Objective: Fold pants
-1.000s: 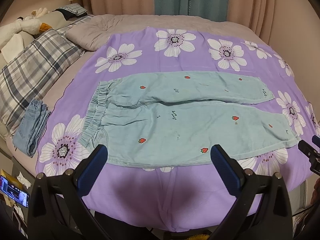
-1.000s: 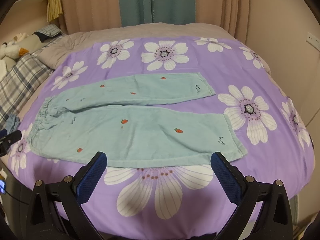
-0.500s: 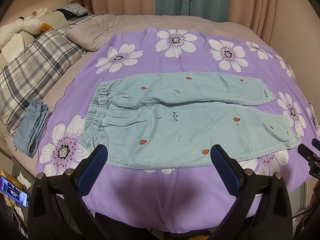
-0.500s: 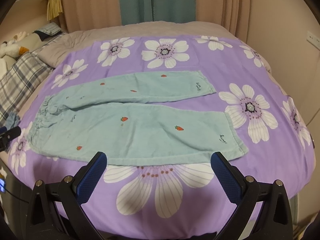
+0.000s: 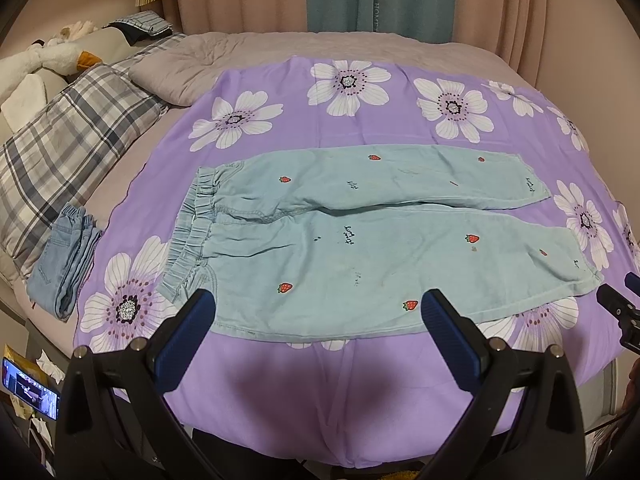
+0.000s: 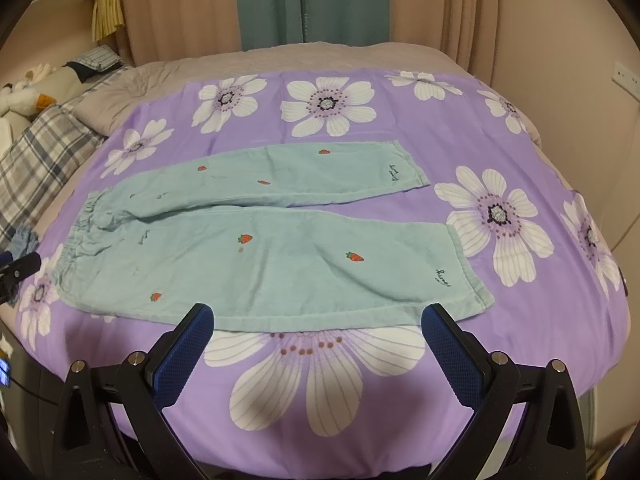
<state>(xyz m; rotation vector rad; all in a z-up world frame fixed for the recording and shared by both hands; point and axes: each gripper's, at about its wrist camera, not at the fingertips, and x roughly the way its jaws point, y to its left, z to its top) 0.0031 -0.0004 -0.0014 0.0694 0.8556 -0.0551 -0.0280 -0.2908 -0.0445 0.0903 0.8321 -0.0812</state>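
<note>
At the bottom of the left wrist view the left claw (image 5: 318,312) gapes wide, holding nothing, its tips over the near hem of the pants (image 5: 360,248). The right claw (image 6: 318,326) is equally wide and empty, just short of that near edge. The mint pants lie flat mid-frame on the purple floral sheet (image 6: 440,120), waistband left, cuffs right, bare sheet all round. Folded jeans (image 5: 66,256) sit at the left edge, a plaid pillow (image 5: 68,140) beyond.
</note>
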